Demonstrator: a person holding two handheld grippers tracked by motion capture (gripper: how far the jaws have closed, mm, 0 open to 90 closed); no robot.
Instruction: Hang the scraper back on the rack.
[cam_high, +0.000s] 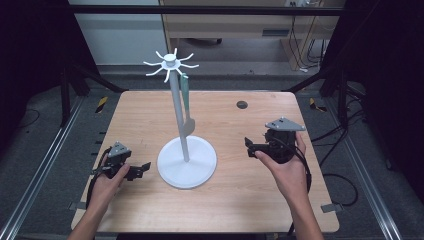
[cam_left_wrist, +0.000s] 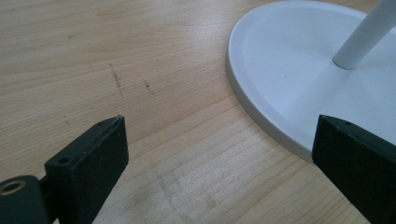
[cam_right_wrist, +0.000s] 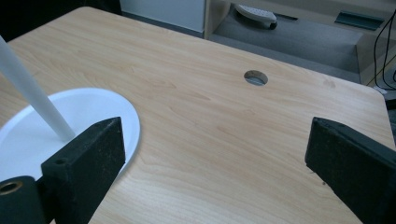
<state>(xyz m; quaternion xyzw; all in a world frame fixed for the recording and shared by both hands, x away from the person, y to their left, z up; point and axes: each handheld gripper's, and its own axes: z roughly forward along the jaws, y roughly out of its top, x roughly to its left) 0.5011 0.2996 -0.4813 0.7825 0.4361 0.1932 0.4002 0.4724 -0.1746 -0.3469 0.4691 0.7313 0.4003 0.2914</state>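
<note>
A white stand rises from a round base (cam_high: 202, 167) at the table's middle. Its thin pole (cam_high: 177, 110) ends in a crown of curved hooks (cam_high: 170, 62). A grey-green utensil (cam_high: 186, 105) hangs from one hook, down beside the pole. My left gripper (cam_high: 145, 167) rests low on the table just left of the base, open, with bare wood between its jaws (cam_left_wrist: 219, 144) and the base's rim (cam_left_wrist: 261, 107) close ahead. My right gripper (cam_high: 248, 146) is held right of the base, open and empty (cam_right_wrist: 215, 144), the base (cam_right_wrist: 98, 112) and pole (cam_right_wrist: 28, 88) to its left.
The wooden table (cam_high: 250, 185) has a round cable hole (cam_high: 242, 104) at its far right, also in the right gripper view (cam_right_wrist: 256, 77). Black frame posts stand at both sides, and a wooden cabinet (cam_high: 240, 22) stands beyond the far edge.
</note>
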